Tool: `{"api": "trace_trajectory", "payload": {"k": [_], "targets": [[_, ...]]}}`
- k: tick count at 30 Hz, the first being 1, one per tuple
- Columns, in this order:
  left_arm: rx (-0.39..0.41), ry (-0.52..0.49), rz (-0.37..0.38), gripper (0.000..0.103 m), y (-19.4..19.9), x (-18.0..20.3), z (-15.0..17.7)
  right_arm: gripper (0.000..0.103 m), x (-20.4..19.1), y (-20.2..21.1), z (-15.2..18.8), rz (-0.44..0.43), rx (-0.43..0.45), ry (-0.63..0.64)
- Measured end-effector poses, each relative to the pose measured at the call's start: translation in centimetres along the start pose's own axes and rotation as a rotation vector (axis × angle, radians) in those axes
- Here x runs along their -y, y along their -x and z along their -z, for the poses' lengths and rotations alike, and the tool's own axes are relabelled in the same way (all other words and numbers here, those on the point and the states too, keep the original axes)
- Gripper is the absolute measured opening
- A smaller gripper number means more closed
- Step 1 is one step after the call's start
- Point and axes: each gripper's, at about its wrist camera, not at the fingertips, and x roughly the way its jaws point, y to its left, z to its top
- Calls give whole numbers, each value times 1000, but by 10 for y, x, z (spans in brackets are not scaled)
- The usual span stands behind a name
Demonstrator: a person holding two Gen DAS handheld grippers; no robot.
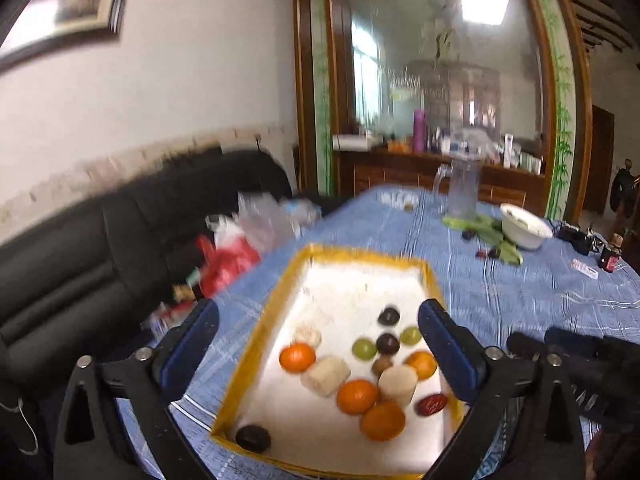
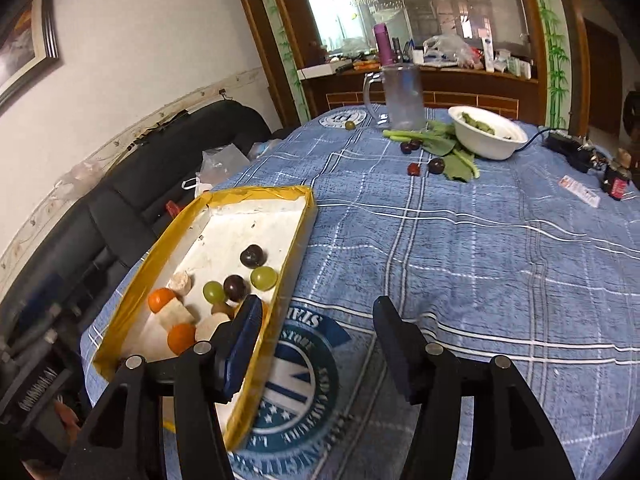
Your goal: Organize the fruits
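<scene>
Both tools hang over a blue-checked table (image 2: 460, 240). The left tool (image 1: 320, 344), open and empty, hovers above a yellow-rimmed tray (image 1: 256, 344) already holding oranges (image 1: 297, 357), grapes (image 1: 364, 348) and plums (image 1: 388, 343). The right tool (image 2: 316, 320), also open, holds nothing. Several plums (image 2: 436, 165) remain loose by the white bowl (image 2: 486, 136), so sorting looks unfinished.

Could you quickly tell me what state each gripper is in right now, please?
Left gripper: open, holding nothing, above the tray.
Right gripper: open, holding nothing, over the tablecloth.
</scene>
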Motion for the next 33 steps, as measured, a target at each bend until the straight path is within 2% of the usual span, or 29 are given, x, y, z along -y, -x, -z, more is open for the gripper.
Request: {"api": "trace_trajectory", "payload": {"k": [4,6,9,11,15,19,25,33], "targets": [[154,-11,-33,103,37,7,-11,62,-3,13,8,-8,26,10],[191,7,-12,103,52,10,-16,62,-5,19,12,-11,38,19],[156,25,69,103,57,14,-20,63,-7,29,18,-5,57,37],[119,29,65,103,56,17,-21,65,-8,32,21,-5,59,40],[131,19,22,103,61,20,-16,67,-9,36,29,13,59,63],[26,32,80,103,52,20,-13,68,-13,36,34,18,48,75],[-47,22,53,103,41,22,-2,73,-28,33,42,44,37,135],[-127,45,82,103,27,11,9,75,-47,26,47,40,15,192]]}}
